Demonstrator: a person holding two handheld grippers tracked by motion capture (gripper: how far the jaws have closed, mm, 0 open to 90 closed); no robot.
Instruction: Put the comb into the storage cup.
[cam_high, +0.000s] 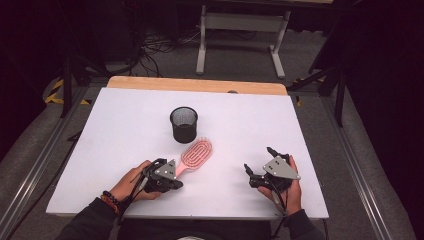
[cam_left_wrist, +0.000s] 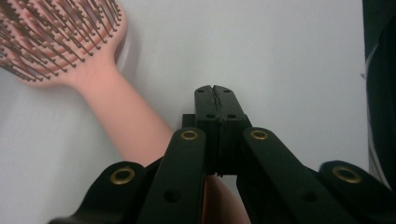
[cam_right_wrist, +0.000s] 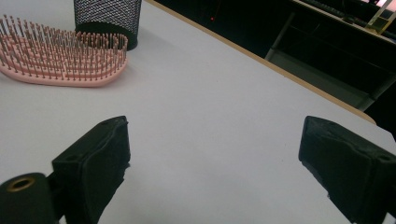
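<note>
A pink hairbrush (cam_high: 196, 152) lies bristles-up on the white table (cam_high: 120, 135), its handle pointing at my left gripper (cam_high: 176, 184). In the left gripper view the jaws (cam_left_wrist: 214, 91) are pressed together with nothing between them, and the brush handle (cam_left_wrist: 126, 116) runs beside and under them. A black mesh cup (cam_high: 183, 124) stands upright just beyond the brush head. My right gripper (cam_high: 258, 159) rests at the front right with its jaws wide apart and empty (cam_right_wrist: 215, 140). From it the hairbrush (cam_right_wrist: 60, 60) and the cup (cam_right_wrist: 107, 18) show at far left.
A wooden strip (cam_high: 197, 85) borders the table's far edge. Beyond it stand a white desk frame (cam_high: 240, 35) and floor cables. Dark stands flank both sides. Bare white surface lies between the two grippers and at the table's left and right.
</note>
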